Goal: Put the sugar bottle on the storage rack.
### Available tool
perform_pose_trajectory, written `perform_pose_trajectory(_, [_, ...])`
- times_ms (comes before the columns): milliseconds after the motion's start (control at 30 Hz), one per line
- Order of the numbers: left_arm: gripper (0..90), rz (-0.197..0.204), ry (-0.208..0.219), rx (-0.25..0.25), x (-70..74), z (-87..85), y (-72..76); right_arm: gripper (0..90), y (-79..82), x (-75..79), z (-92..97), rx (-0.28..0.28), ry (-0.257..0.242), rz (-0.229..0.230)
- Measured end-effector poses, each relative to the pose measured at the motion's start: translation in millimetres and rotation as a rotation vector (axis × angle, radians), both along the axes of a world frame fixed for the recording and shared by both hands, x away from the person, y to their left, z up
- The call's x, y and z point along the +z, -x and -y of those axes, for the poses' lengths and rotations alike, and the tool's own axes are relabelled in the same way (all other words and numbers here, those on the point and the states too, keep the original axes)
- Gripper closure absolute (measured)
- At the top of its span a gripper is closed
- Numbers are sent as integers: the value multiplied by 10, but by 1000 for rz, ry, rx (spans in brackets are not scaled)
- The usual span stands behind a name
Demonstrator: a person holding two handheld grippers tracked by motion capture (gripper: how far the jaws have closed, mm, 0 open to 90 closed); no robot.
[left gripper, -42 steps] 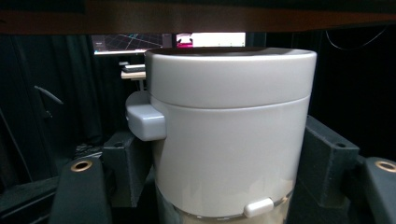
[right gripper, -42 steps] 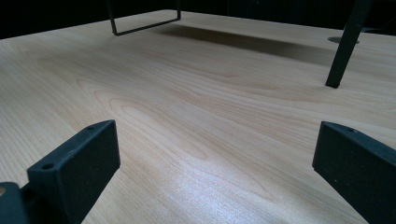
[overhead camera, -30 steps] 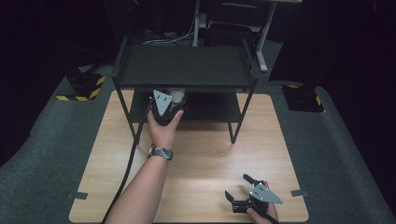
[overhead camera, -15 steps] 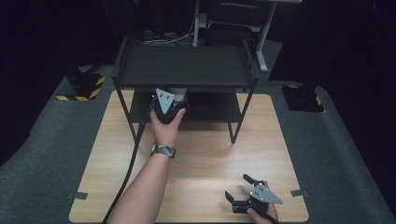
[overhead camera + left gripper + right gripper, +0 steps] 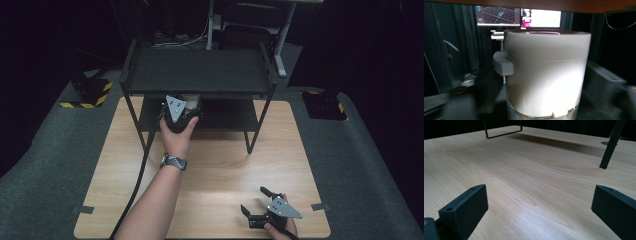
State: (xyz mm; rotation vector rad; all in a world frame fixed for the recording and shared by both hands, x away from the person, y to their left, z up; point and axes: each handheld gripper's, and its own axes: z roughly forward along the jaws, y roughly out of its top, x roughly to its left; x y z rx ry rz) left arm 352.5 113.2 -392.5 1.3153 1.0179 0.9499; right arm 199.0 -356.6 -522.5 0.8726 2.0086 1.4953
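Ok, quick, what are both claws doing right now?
Left claw: just been opening at the white pot; grip cannot be told.
Right claw: open, holding nothing, over the table.

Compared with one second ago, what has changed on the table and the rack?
Little has moved. The left tongs sit at the white container on the rack's lower shelf, and their jaws have just been opening; whether they touch it cannot be told. The right tongs rest open on the wooden table, as before.
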Motion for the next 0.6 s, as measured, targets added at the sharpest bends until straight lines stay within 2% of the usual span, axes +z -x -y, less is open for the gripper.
perform_pose_trajectory(133, [7, -1, -15, 15, 0, 31, 42, 3, 1, 1, -2, 1, 3, 1])
perform_pose_trajectory(300, [5, 5, -27, 14, -29, 3, 90, 3, 1, 2, -5, 0, 5, 2])
perform_pose_trajectory(433, [5, -1, -6, 10, -69, -67, 167, 3, 1, 3, -7, 0, 5, 1])
perform_pose_trajectory(533, [5, 15, -7, -10, -146, -148, 322, 4, 1, 7, -9, -1, 7, -1])
perform_pose_trajectory(567, [5, 15, -7, -10, -146, -148, 322, 4, 1, 7, -9, -1, 7, -1])
perform_pose_trajectory(600, [5, 30, -7, -16, -188, -175, 405, 3, 0, 10, -11, 0, 9, -2])
